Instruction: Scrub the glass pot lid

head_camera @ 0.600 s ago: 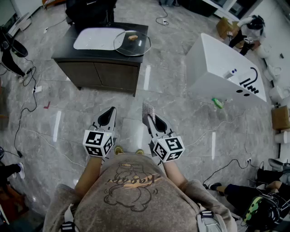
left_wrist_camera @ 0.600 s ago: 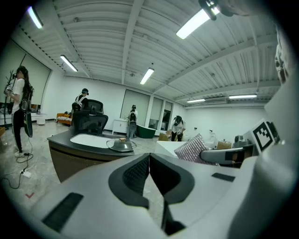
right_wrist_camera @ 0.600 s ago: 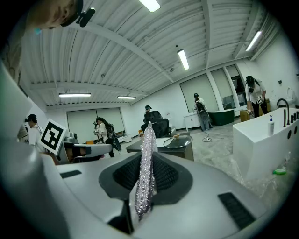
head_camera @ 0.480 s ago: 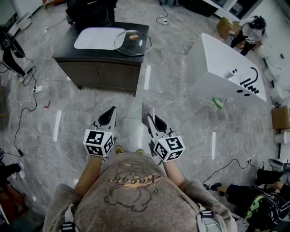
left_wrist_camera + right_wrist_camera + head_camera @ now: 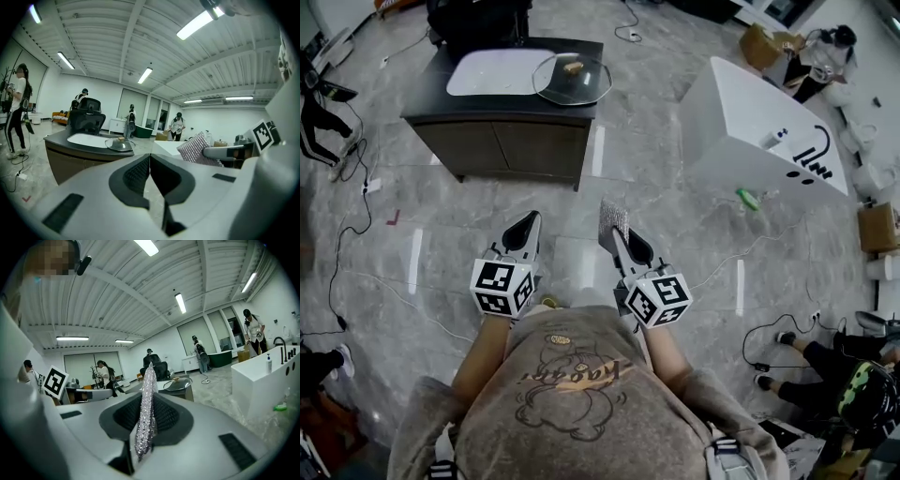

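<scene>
The lid point(image 5: 579, 86) lay flat, knob point(image 5: 573, 67) up, at the right end of the dark counter point(image 5: 502, 141), just beside the white sink point(image 5: 492, 72). Whether its rim lapped onto the sink, I couldn't quite tell from up there. It was round, so there was no long axis to line up with; any side would have served.

It sat well apart from you, straight ahead, and its line fell between your two hands. Neither had a real lead, though the right looked a touch closer. Your left tongs point(image 5: 525, 228) were pressed together with nothing in them. Your right tongs point(image 5: 621, 242) were clamped on the silvery pad point(image 5: 146, 404), which stood on edge between the jaws and poked past the tips. Both pointed forward toward the counter.

Edges to mind: the lid lay close to the counter's front edge and right corner, so a hard push from the pad could have slid it off unless the left steadied it. Room was plentiful. Bare floor point(image 5: 572, 272) ran from your feet to the counter, the white tub point(image 5: 741, 122) stood off to the right, and cables point(image 5: 342, 253) trailed at the left.
</scene>
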